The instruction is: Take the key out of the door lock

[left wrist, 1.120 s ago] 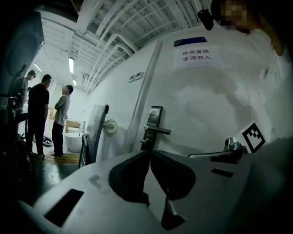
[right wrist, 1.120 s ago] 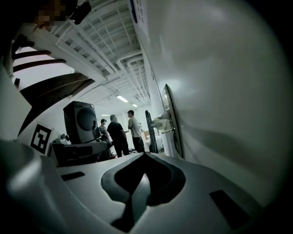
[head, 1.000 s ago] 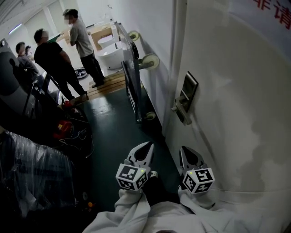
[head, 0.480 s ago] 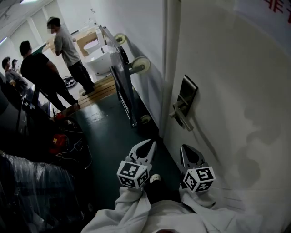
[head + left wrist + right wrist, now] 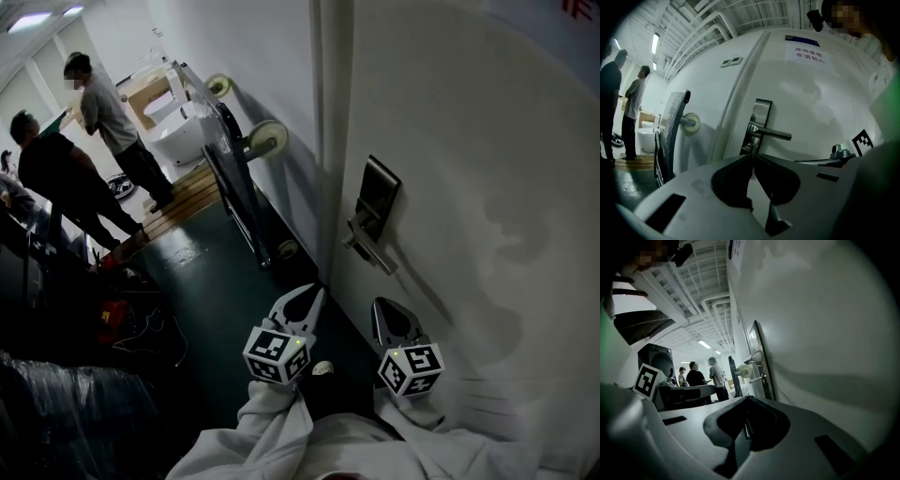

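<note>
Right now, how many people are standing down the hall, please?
3, in the right gripper view: leftmost person, person in black, person nearest the cart; others may be hidden.

Person in grey (image 5: pixel 101 111), person in black (image 5: pixel 52 173), wheeled cart (image 5: pixel 236 192), wooden pallet (image 5: pixel 199 184), dark floor (image 5: pixel 211 272)

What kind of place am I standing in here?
Probably an indoor workshop or test hall, not a home: a white door with a lever-handle lock, a wheeled rack parked nearby, and bare ceiling pipes overhead.
</note>
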{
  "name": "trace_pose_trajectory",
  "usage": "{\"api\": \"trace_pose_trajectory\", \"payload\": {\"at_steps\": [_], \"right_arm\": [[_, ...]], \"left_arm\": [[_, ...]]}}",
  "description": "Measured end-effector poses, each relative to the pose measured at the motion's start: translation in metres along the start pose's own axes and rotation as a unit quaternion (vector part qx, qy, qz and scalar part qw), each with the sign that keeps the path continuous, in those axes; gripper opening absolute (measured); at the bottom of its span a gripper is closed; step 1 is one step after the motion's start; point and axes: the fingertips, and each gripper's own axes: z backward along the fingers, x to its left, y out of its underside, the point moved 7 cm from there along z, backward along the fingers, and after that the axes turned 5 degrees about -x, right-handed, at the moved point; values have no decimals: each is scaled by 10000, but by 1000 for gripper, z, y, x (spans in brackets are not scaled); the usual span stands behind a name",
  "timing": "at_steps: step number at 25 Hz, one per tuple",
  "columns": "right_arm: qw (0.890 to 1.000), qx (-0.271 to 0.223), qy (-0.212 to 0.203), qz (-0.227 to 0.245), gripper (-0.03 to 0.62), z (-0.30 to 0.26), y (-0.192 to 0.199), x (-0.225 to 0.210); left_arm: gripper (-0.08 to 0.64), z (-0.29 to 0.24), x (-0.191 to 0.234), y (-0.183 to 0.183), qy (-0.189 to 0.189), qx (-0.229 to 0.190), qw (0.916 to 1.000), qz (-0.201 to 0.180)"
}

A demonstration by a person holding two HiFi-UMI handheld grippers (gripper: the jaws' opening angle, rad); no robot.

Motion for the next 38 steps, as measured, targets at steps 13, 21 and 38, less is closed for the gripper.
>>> {"api": "trace_pose_trajectory", "payload": {"at_steps": [13, 21, 38], "right_arm": [[9995, 48, 301, 43, 52, -14, 0, 5], [9992, 99, 351, 173, 52, -23, -5, 4], [9983, 214, 509, 198, 52, -34, -10, -17]], "left_arm": [[26, -26, 21, 2, 326, 87, 9986, 414], [26, -44, 41, 12, 376, 215, 9904, 1314], [95, -104, 41, 19, 1177, 224, 9221, 3679]]}}
